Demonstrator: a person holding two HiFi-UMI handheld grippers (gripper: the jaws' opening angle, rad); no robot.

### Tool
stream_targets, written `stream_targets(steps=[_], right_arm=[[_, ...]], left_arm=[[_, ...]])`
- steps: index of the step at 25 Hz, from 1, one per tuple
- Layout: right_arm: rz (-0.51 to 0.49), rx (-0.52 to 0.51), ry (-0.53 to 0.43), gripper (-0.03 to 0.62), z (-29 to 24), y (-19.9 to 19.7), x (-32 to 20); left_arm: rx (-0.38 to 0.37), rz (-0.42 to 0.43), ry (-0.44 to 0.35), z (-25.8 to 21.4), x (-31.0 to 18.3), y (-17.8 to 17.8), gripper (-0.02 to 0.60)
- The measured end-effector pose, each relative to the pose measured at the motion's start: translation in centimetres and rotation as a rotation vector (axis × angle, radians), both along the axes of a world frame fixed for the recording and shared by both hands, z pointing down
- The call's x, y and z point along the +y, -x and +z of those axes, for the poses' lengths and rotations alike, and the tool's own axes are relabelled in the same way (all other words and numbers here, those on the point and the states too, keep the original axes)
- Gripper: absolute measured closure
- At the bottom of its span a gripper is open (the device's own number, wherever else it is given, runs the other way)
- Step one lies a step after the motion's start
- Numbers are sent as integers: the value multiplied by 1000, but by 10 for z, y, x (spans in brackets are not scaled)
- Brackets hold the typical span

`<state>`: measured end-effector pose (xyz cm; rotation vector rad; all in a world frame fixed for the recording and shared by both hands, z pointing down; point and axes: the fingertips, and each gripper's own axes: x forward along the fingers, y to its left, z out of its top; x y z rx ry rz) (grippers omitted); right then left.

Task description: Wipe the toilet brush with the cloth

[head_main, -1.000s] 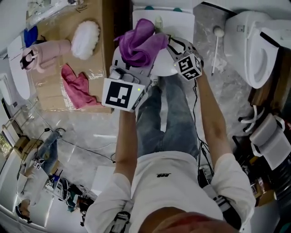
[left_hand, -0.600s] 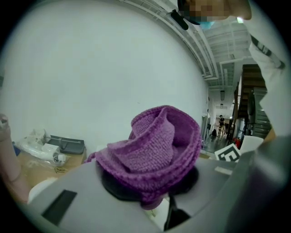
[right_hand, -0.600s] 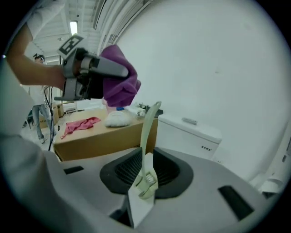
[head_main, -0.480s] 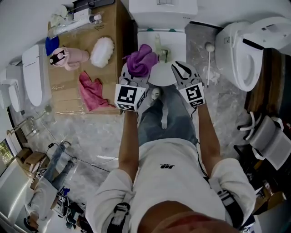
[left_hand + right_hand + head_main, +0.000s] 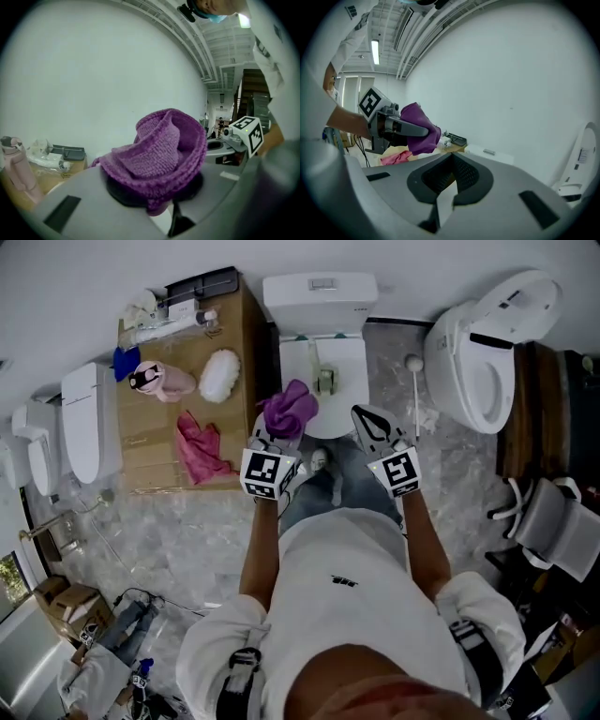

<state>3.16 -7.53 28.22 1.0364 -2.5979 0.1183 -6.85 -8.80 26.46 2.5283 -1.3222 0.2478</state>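
A purple cloth [image 5: 289, 407] is bunched in my left gripper [image 5: 279, 435], whose jaws have just been closing and are now shut on it. In the left gripper view the cloth [image 5: 159, 154] covers the fingertips of that gripper [image 5: 157, 190]. My right gripper [image 5: 361, 417] is held beside it; its jaws have just been closing and are shut with nothing between them [image 5: 451, 177]. From the right gripper view I see the left gripper [image 5: 393, 125] with the cloth [image 5: 421, 131]. A white long-handled toilet brush [image 5: 414, 390] stands on the floor right of the toilet [image 5: 321, 298]. A pale green item [image 5: 325, 379] lies in the bowl.
A brown box [image 5: 150, 442] to the left carries a pink cloth [image 5: 202, 451], a white fluffy brush head [image 5: 220, 373] and a pink bottle [image 5: 161, 381]. A second toilet [image 5: 480, 348] stands at the right, a loose toilet lid [image 5: 82, 423] at the left. Cables lie on the marble floor.
Both grippers have come up and back from the toilet bowl toward the person. The right gripper's jaws have closed. The purple cloth stays in the left gripper.
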Motion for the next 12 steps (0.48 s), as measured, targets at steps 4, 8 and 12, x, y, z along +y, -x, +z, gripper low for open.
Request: stream_targets(steps=[4,8,12], right_arm=[[16,5,-25,597,-25,-4,14],[28,23,-45,597,-44,-9,22],[57,26,-56,597,-56,-13,33]], left_arm=[[3,23,0,-13,23,-4,492],[-7,45,12,-20,36,-9,492],[-1,64,9,-26,48,-12,494]])
